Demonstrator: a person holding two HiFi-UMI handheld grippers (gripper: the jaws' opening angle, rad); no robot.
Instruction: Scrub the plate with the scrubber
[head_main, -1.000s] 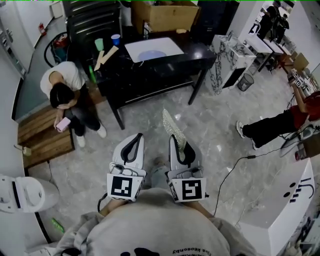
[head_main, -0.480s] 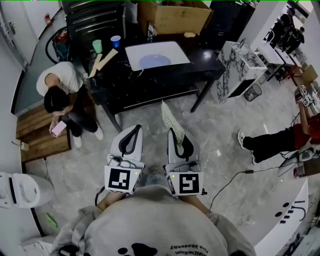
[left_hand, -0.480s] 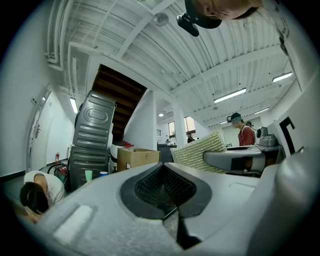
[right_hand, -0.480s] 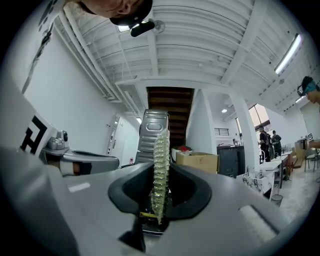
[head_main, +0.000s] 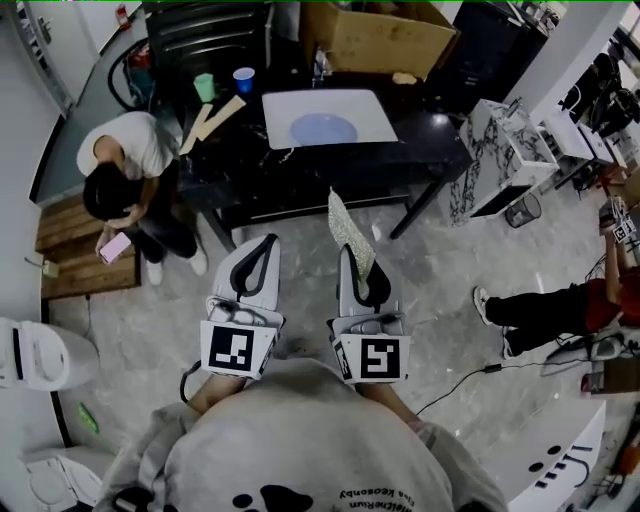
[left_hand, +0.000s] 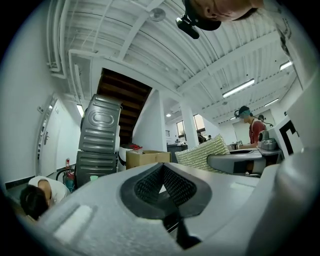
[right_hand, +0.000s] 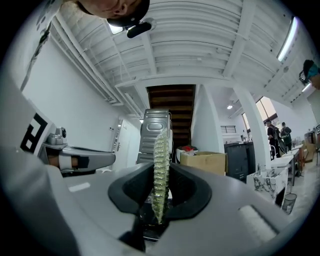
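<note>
Scrubber (head_main: 347, 232) stands on edge, clamped between the jaws of the right gripper (head_main: 356, 268). The left gripper (head_main: 262, 250), just beside it, has its jaws together with nothing between them. The blue plate (head_main: 323, 128) lies on a white mat (head_main: 290, 105) on the black desk (head_main: 430, 135), well apart from both grippers.

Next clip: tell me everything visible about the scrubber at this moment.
The scrubber is a thin, flat, pale yellow-green pad with a glittery, ribbed mesh surface. It stands on edge, clamped at its lower end between the fingers of the right gripper, and sticks out forward and upward past them. It is in the air over the grey floor, short of the black table. Nothing else touches it. Edge-on in the right gripper view, it looks slightly wavy.
</note>
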